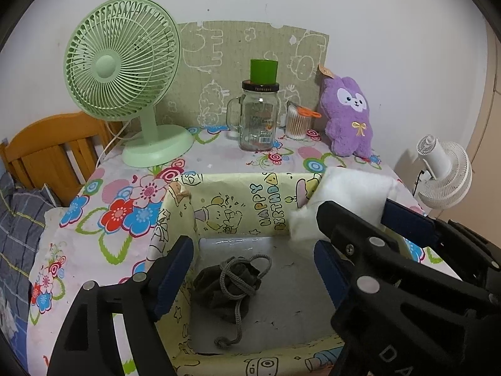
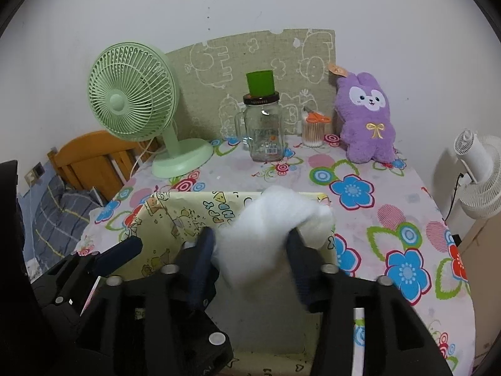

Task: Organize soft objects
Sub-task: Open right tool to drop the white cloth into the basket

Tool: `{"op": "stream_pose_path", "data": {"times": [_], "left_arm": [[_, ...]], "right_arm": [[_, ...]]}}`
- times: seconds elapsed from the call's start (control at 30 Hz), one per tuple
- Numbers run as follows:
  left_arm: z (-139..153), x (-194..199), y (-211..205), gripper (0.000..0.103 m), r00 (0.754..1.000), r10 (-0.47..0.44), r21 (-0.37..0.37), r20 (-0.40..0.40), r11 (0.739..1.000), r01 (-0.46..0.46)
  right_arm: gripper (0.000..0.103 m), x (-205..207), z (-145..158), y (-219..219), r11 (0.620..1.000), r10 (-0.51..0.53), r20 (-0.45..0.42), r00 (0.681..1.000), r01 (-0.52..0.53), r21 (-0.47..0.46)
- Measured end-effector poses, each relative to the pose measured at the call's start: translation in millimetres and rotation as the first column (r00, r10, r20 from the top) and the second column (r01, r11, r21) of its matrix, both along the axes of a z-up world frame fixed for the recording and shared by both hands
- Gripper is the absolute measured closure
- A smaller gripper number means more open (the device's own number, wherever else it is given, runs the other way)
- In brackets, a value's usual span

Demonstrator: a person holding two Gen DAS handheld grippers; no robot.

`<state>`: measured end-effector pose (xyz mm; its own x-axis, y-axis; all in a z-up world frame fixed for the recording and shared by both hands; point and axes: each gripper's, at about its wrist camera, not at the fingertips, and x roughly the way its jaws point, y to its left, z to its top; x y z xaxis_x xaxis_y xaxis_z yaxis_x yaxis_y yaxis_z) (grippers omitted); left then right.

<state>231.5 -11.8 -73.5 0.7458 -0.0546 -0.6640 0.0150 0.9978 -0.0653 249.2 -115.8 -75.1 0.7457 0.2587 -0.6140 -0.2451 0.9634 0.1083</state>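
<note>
A yellow cartoon-printed box (image 1: 238, 206) stands open on the flowered tablecloth. A dark grey drawstring pouch (image 1: 228, 285) lies on its floor. My left gripper (image 1: 253, 266) hangs over the box, open, with nothing between its fingers. My right gripper (image 2: 250, 244) is over the box's far right corner (image 2: 325, 238), jaws apart. A white wad of stuffing (image 2: 275, 213) sits between its fingers and touches both; its lower edge is blurred. The left wrist view shows the same stuffing (image 1: 353, 185) on the right gripper (image 1: 357, 208). A purple plush toy (image 2: 366, 119) leans on the wall at the back right.
At the back of the table stand a green fan (image 1: 122, 62), a glass jar (image 1: 258, 119) topped by a green cup, and a tub of cotton swabs (image 1: 296, 122). A white fan (image 2: 479, 172) is off the right edge. A wooden bed frame (image 1: 53, 147) is at the left.
</note>
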Motion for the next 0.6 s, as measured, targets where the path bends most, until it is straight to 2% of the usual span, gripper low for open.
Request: {"op": "stream_pose_path", "data": {"times": [0.07,0.27,0.37,0.6], "left_arm": [[0,0,0,0.021,1.000,0.001,-0.001,-0.002,1.000,-0.001],[3,-2,0,0.017,1.000,0.000,-0.004,0.006,1.000,0.000],[8,-6,-1,0.016,1.000,0.000,0.002,0.018,1.000,-0.001],[18,-18,-3,0.011,0.999,0.001,0.021,0.049,1.000,-0.002]], "right_arm": [[0.036,1,0,-1,1.000,-0.005,-0.003,1.000,0.005,-0.001],[0.017,0,3,-3,1.000,-0.011,0.010,1.000,0.011,0.003],[0.012,-3,6,-5,1.000,-0.015,0.020,1.000,0.015,0.003],[0.008,-14,15,-8,1.000,-0.018,0.039,0.999,0.018,0.012]]}}
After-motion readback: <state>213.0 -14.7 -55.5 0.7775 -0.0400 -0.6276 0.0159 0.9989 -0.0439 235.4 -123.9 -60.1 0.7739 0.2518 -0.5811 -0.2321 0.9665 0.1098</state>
